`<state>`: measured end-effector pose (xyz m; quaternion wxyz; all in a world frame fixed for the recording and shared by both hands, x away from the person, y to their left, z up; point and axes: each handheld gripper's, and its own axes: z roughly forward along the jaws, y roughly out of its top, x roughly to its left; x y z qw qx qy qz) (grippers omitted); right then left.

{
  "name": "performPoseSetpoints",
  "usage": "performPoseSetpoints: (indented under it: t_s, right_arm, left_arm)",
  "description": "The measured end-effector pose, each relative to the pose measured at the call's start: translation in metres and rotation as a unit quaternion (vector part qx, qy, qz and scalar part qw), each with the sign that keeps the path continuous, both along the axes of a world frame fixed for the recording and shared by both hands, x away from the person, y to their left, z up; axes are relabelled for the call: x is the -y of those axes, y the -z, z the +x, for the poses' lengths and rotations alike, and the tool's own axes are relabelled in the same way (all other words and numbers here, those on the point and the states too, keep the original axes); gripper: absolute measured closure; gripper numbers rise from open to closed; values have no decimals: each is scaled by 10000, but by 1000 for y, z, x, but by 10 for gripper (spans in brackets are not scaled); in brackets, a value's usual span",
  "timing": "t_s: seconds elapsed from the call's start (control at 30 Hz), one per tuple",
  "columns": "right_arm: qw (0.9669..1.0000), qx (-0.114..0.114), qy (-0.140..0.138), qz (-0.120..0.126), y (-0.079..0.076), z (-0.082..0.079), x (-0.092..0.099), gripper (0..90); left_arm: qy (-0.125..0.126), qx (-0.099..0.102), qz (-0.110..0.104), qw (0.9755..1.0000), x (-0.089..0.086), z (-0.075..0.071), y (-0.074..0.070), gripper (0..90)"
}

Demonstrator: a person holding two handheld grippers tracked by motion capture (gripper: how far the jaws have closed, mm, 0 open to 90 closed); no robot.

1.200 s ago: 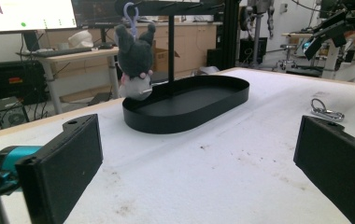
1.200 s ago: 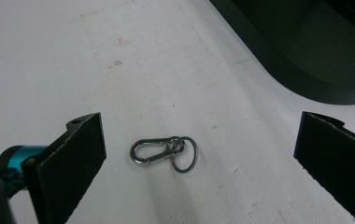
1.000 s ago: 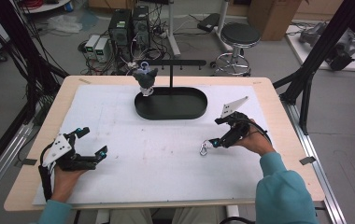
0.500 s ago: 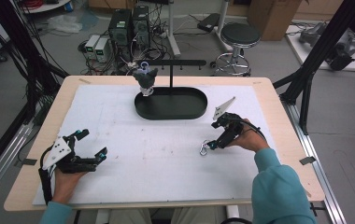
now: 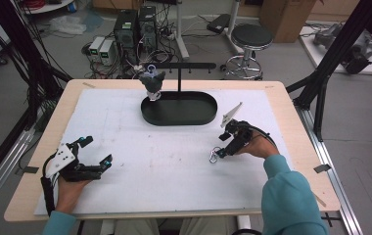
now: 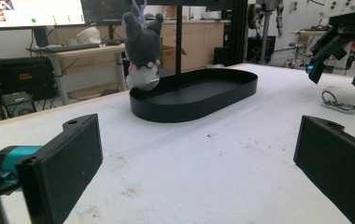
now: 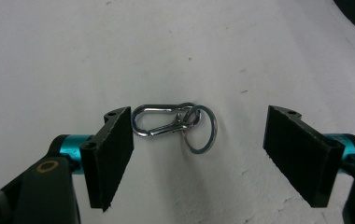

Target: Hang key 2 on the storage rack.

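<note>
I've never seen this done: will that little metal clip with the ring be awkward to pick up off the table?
Probably a bit. The clip lies flat on the mat, so the jaws must pinch low. Its shiny metal looks slippery against the pads. The ring hangs loosely linked, so it would likely swing once lifted.

A robotics lab: computer towers (image 5: 134, 30) and cables on the floor, black frame struts (image 5: 338, 51), monitor (image 6: 35, 12) behind the tabletop (image 5: 291, 117).

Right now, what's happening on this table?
A person holds a gripper in each hand. The right gripper is down over a metal clip with a key ring on the white mat, jaws either side and just closing, pads not yet pressing. The left gripper rests open. A plush toy hangs over a black tray.
</note>
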<state>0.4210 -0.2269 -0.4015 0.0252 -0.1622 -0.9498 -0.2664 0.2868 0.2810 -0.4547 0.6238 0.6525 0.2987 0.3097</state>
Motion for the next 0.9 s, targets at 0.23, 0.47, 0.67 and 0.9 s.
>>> performPoseSetpoints:
  t_s: [0.23, 0.47, 0.67, 0.9]
  right_arm:
    - [9998, -116, -88, -95, 4, 2, -2, 380]
    - [9995, -287, -112, -115, 6, 5, -1, 462]
    - [9990, -384, -110, -205, 9, 7, -1, 499]
    - [9984, -503, -187, -199, 11, 8, -2, 583]
  left_arm:
    - [13, 12, 23, 10000, 0, 0, 0, 17]
    - [27, 82, 18, 10000, 0, -1, 1, 17]
    - [33, 96, 16, 9999, 0, -2, 1, 18]
    - [35, 110, 3, 9999, -1, -2, 1, 17]
